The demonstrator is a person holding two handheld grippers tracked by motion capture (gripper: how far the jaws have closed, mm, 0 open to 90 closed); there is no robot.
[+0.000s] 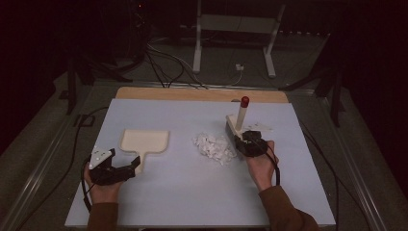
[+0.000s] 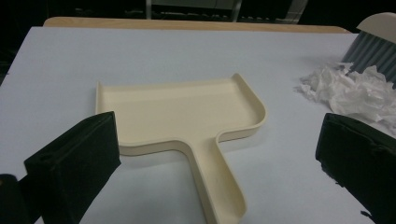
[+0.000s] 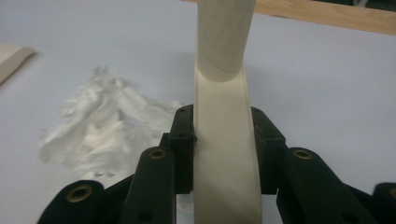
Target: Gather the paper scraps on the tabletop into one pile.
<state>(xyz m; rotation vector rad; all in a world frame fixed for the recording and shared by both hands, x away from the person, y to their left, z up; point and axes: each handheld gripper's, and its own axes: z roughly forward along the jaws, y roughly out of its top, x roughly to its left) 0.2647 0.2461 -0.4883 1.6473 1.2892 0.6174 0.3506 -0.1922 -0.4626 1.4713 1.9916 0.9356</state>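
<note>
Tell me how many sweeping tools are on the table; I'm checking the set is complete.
2. A cream dustpan lies left of the paper scraps, its handle between the open left gripper. A brush stands right of the scraps, clamped in the right gripper.

A lab: dark room, floor cables (image 1: 163,67), metal stand (image 1: 233,29).

A cream hand brush (image 1: 239,126) with grey bristles and a red-tipped handle stands on the pale table, its handle tilted up and away, its bristles touching the right edge of a pile of shredded white paper (image 1: 214,147). Well to the left of the pile, a cream plastic dustpan (image 1: 143,142) lies flat, its shallow tray empty and its handle pointing toward the person.
</note>
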